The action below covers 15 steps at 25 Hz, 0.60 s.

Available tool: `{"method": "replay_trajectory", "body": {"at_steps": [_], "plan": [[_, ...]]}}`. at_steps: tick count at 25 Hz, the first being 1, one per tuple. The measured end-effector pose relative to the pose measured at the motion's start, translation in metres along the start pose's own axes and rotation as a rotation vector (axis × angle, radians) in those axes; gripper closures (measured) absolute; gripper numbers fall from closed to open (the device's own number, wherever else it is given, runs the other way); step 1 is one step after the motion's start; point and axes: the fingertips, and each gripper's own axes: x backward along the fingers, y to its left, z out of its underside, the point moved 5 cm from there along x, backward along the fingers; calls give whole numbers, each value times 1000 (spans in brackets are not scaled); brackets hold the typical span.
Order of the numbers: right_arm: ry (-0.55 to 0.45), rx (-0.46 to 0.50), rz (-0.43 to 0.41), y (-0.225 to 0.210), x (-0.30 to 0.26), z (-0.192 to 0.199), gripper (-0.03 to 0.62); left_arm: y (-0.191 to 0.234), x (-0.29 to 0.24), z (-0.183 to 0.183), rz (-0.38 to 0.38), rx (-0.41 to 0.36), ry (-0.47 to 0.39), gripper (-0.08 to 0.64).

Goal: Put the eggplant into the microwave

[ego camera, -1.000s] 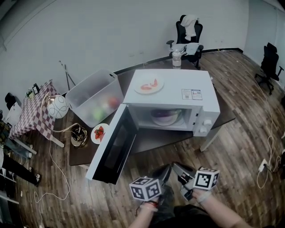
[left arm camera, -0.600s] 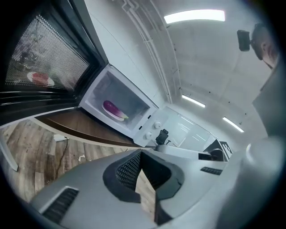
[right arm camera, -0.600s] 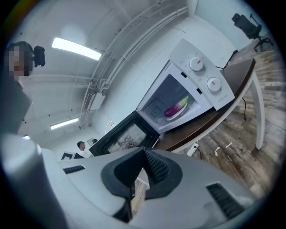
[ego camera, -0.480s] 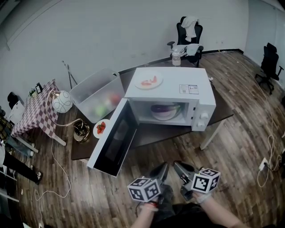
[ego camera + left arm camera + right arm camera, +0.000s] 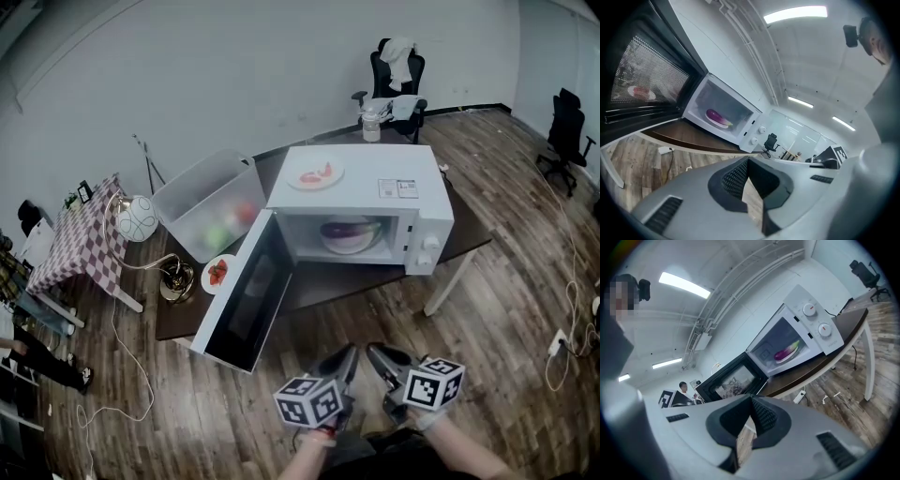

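Note:
A purple eggplant [image 5: 349, 228] lies on a white plate inside the white microwave [image 5: 375, 183], whose black door [image 5: 246, 295] hangs wide open to the left. Both grippers are held low by the person's body, well short of the table. My left gripper [image 5: 347, 354] and my right gripper [image 5: 373, 352] point at the microwave, jaws closed with nothing between them. The left gripper view has the eggplant [image 5: 717, 116] far off beyond the left gripper [image 5: 748, 161]. From the right gripper [image 5: 751, 399] the eggplant [image 5: 787, 351] also shows inside the cavity.
A plate of red food [image 5: 314, 175] sits on top of the microwave. On the brown table [image 5: 323, 286] stand a clear bin [image 5: 208, 206] and a small plate of strawberries [image 5: 217, 273]. A globe lamp [image 5: 139, 218], a checkered table [image 5: 80, 239] and office chairs [image 5: 394, 70] surround it.
The head view has drifted back a little from the table. Both grippers stay shut and low by the body. The eggplant and the door have not moved.

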Motion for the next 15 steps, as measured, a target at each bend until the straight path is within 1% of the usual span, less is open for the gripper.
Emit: {"method": "replay_trajectory", "body": {"at_steps": [3, 9, 15], "plan": [[-2, 12, 19, 6, 3, 2, 592, -1, 6, -1, 0, -8, 5, 560], [1, 0, 38, 25, 13, 18, 592, -8, 27, 5, 5, -15, 24, 560], [3, -7, 49, 45, 20, 34, 592, -11, 51, 14, 2, -5, 32, 560]]}}
